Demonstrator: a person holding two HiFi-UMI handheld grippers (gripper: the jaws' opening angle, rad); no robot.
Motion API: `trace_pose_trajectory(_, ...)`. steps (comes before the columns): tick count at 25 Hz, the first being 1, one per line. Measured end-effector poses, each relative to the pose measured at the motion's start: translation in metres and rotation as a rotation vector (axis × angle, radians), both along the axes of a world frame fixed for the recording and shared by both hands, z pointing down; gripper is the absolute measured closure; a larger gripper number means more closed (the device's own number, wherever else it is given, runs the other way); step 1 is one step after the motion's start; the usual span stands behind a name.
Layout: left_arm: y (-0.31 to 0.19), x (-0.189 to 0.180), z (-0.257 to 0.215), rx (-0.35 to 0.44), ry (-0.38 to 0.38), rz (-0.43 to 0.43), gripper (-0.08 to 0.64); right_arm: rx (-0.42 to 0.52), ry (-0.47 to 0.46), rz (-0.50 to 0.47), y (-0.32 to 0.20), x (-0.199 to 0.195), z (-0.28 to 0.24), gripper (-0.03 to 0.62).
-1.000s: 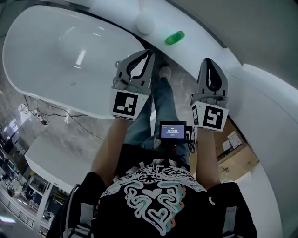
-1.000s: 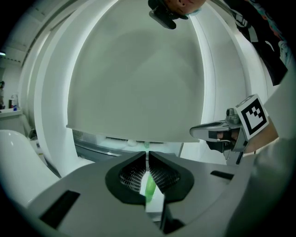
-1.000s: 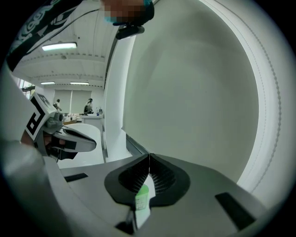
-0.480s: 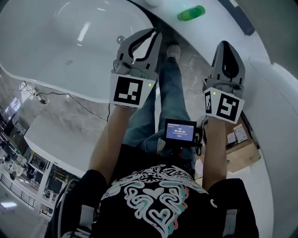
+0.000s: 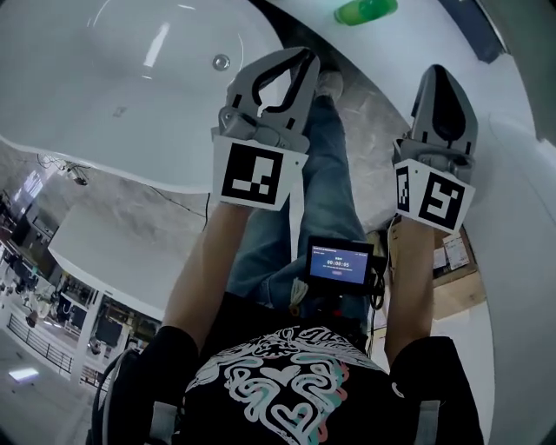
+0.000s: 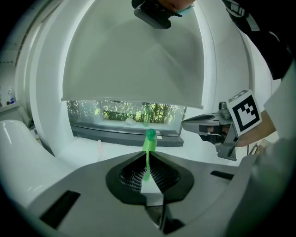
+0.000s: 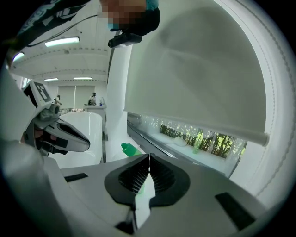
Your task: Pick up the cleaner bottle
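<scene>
The green cleaner bottle lies on the white ledge beyond the bathtub, at the top edge of the head view. In the left gripper view the bottle shows straight ahead past the jaw tips, some way off. My left gripper is shut with nothing between its jaws. My right gripper is also shut and empty. From the right gripper view the bottle sits ahead and to the left of the jaws. Both grippers hang side by side above the person's legs, well short of the bottle.
A white bathtub with a round drain fills the upper left. A curved white ledge runs along the right. A cardboard box lies on the floor at right. A window with a lowered blind stands behind the bottle.
Both grippers have sunk together, still shut and side by side. In the head view the bottle has slid toward the top edge and the tub drain has come into view.
</scene>
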State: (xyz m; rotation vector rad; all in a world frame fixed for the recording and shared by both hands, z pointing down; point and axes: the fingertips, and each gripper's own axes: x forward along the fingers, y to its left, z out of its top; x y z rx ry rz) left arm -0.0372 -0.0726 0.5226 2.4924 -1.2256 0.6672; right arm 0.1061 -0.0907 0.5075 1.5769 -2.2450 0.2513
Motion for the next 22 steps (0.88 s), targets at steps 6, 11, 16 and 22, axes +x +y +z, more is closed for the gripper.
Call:
trace_pose_trajectory(6,-0.010,-0.002,-0.002,0.006,-0.010,0.020,0.537,0.007,-0.003,0.013,-0.008,-0.005,-0.002,0.565)
trace_pose_trajectory(11,-0.021,0.008,0.015,0.008,-0.022,0.015,0.537,0.005,0.002,0.012,-0.017,0.001,0.010,0.565)
trace_pose_trajectory(16,-0.035,0.008,0.025,0.023,-0.017,-0.005,0.501,-0.008,-0.008,0.031,-0.022,-0.001,0.016,0.565)
trace_pose_trajectory(22,-0.036,0.029,0.060,-0.037,-0.028,0.015,0.401,-0.040,-0.025,0.043,-0.024,0.009,0.042,0.565)
